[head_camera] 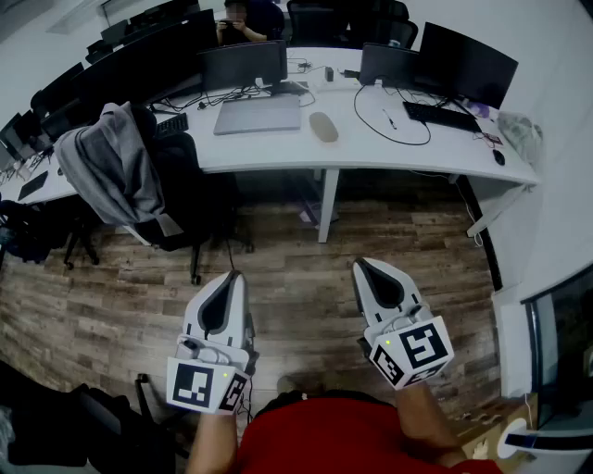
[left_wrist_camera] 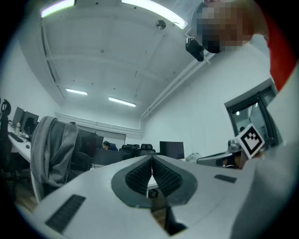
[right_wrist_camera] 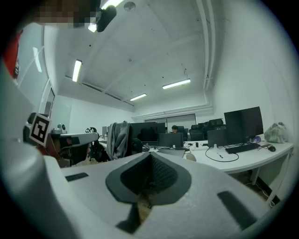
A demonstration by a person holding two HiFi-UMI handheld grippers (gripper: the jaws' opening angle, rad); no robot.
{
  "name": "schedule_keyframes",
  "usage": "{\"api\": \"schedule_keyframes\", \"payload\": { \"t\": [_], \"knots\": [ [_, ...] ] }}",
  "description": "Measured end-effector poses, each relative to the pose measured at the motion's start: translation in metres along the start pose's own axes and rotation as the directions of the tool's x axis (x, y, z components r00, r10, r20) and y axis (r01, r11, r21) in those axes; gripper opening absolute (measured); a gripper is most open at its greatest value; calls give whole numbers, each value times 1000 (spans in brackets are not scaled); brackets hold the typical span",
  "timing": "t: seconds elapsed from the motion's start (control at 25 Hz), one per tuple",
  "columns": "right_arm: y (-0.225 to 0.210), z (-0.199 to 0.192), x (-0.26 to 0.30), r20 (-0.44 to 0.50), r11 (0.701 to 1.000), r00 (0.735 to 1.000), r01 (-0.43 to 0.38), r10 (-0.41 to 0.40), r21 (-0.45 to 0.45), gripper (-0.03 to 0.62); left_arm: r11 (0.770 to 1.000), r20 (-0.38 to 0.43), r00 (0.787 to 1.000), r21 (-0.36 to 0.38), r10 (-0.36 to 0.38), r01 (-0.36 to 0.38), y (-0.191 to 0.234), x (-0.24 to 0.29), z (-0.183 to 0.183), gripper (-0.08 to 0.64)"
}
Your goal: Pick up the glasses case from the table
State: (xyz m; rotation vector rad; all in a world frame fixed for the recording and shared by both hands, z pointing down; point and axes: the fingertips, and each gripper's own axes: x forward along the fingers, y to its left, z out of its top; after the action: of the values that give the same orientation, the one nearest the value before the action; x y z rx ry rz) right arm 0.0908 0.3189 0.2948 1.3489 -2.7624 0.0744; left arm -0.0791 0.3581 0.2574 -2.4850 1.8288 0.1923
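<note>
The glasses case (head_camera: 323, 127) is a beige oval lying on the white table (head_camera: 371, 153), just right of a closed grey laptop. In the right gripper view the case (right_wrist_camera: 190, 158) shows small and far, at the table's near edge. Both grippers are held low over the wooden floor, well short of the table and pointing toward it. My left gripper (head_camera: 233, 275) is shut with nothing in it, and its ribbed pads (left_wrist_camera: 140, 175) meet at the tip. My right gripper (head_camera: 361, 264) is also shut and empty, with its jaws pressed together in its own view (right_wrist_camera: 150, 156).
A closed laptop (head_camera: 258, 116), monitors (head_camera: 243, 65), a keyboard (head_camera: 441, 116) and a looped cable lie on the table. An office chair draped with a grey jacket (head_camera: 111, 171) stands at the left. The table leg (head_camera: 327, 204) is straight ahead. A person (head_camera: 243, 20) sits at the back.
</note>
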Motion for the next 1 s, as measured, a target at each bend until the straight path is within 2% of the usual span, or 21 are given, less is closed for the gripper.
{"api": "schedule_keyframes", "payload": {
  "t": [0.32, 0.64, 1.0],
  "knots": [
    [12, 0, 14, -2, 1000, 1000, 15, -15, -14, 5, 1000, 6, 1000, -4, -4, 4, 17, -4, 1, 11],
    [33, -2, 43, 21, 999, 999, 43, -43, 1, 5, 1000, 32, 999, -7, -24, 24, 54, -11, 0, 11],
    [31, -3, 90, 14, 998, 998, 65, -65, -15, 6, 999, 33, 999, -29, -33, 34, 97, 16, -12, 11]
  ]
}}
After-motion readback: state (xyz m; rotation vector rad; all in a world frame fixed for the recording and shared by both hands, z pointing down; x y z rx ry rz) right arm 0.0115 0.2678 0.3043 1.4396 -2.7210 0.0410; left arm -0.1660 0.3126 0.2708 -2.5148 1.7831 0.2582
